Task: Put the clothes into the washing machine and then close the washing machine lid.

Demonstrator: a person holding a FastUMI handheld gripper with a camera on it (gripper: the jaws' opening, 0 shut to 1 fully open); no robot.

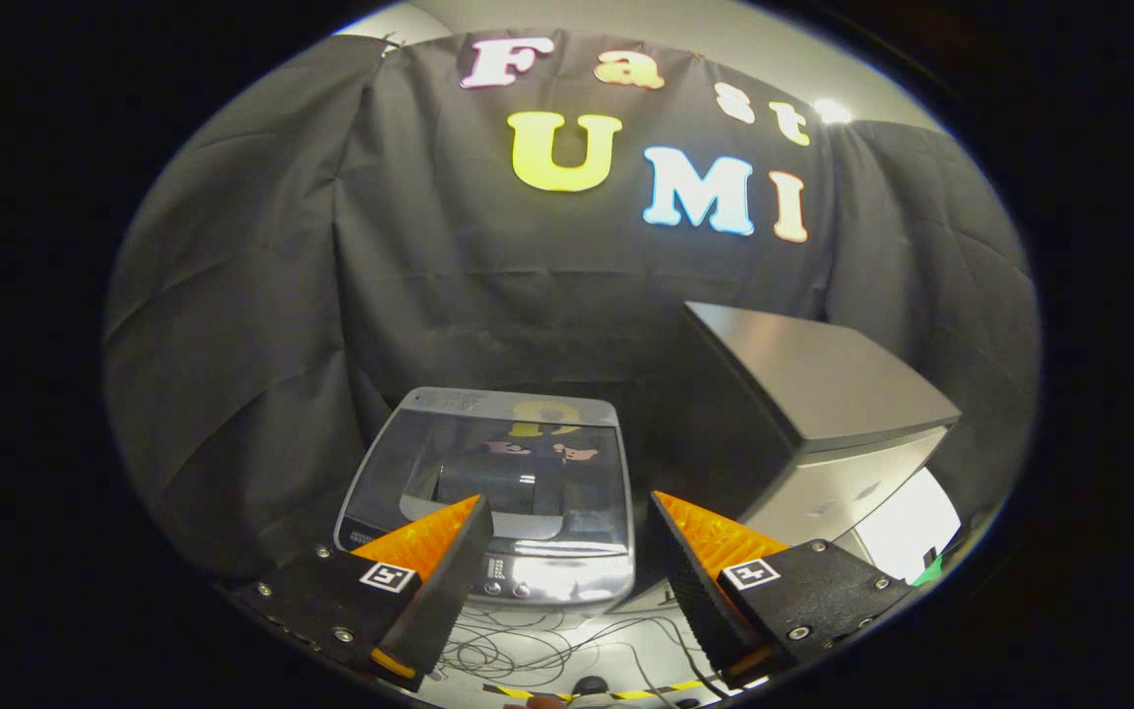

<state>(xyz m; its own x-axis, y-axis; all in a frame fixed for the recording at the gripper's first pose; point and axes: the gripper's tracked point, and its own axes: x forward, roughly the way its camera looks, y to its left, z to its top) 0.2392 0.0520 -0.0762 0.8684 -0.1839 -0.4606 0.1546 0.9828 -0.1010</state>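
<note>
Jaws of the gripper (567,561) gape empty; the small silver glass-lidded washing machine (503,492) looks shut, so clothes may get blocked.

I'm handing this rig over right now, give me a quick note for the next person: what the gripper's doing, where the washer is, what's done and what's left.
Gripper: open, fingers spread wide, holding nothing.
Washing machine: a small top-loader just ahead of the fingers and a bit below, its glass lid down.
Beside it, off the far finger's side, stands a taller grey cabinet.
Loose cables lie on the floor in front of the washer, with a strip of striped tape nearer the fingers.
Done: nothing that can be seen.
Left: find and pick up the clothes, open the lid, load them, close the lid.
</note>
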